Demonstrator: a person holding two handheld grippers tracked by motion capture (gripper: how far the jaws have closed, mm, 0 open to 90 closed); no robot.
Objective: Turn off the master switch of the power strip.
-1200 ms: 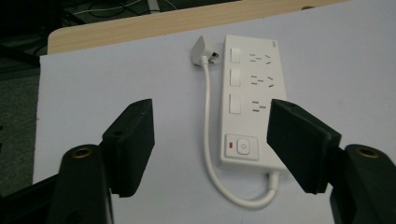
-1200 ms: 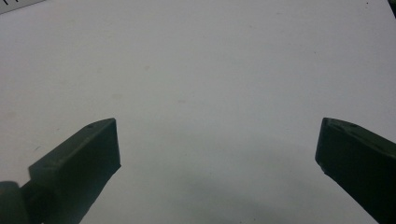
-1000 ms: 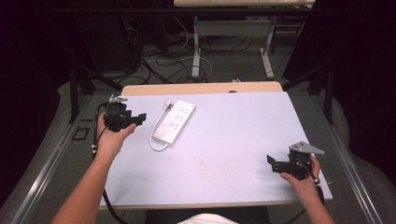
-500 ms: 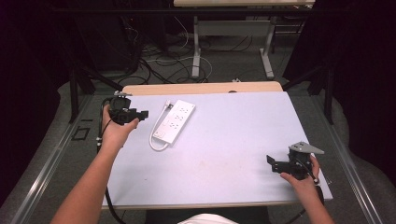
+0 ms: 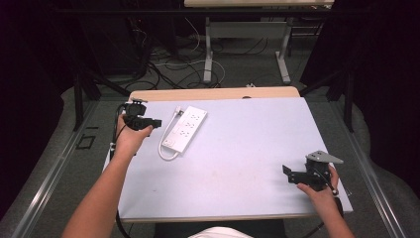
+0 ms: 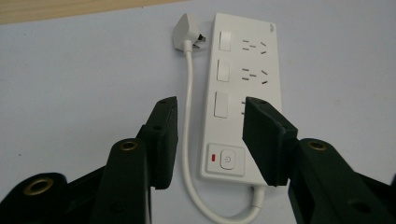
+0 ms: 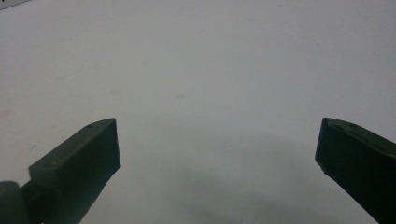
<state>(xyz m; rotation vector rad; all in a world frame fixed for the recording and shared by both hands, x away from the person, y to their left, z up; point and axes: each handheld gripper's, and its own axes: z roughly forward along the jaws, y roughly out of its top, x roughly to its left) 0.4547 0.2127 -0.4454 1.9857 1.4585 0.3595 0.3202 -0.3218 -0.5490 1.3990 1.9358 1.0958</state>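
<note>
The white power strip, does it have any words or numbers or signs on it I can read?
No words or numbers can be read on the power strip.
Power sign, a circle with a short line, on its button at the cord end.
Small red mark beside that button: a plain bar, no text.
Faint grey mark at the strip's far corner: too small and blurred to read.

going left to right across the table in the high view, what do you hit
left gripper → white cable loop → white power strip → bare stretch of table → right gripper
</note>
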